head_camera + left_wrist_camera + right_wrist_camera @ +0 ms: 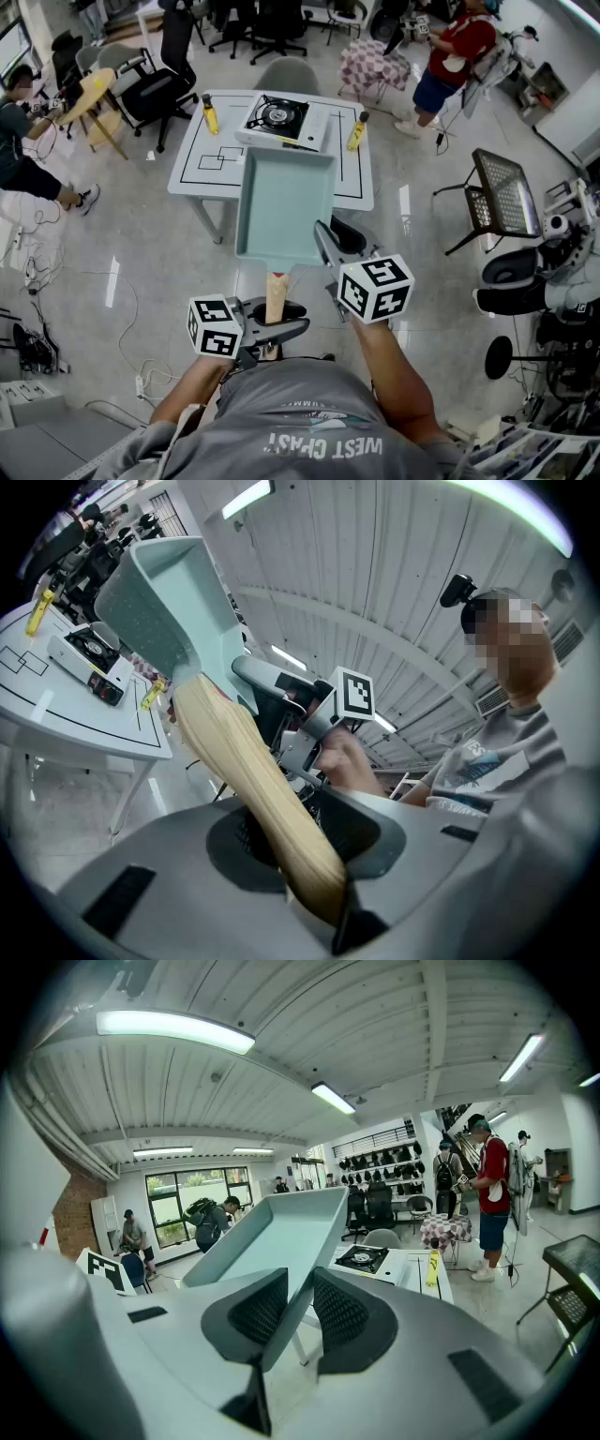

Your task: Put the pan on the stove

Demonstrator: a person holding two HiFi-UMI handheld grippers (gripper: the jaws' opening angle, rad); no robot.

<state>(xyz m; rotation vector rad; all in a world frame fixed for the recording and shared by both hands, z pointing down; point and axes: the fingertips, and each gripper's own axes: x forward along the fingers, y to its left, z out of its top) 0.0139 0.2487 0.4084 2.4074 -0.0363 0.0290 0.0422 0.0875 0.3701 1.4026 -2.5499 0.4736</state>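
Observation:
A pale teal square pan (285, 204) with a wooden handle (276, 296) hangs in the air in front of the white table (192, 164). My left gripper (272, 339) is shut on the wooden handle (258, 789). My right gripper (328, 251) is shut on the pan's near right rim (300, 1283), one pad inside the wall and one outside. The portable gas stove (278, 119) stands at the table's far middle, beyond the pan; it also shows as the stove (364, 1259) and the stove (89, 658).
Two yellow bottles (210, 115) (356, 132) flank the stove. Office chairs (155, 70) and a small wooden table (89, 94) stand at far left. A person in red (450, 56) stands at far right; a black mesh chair (502, 197) and equipment sit to the right.

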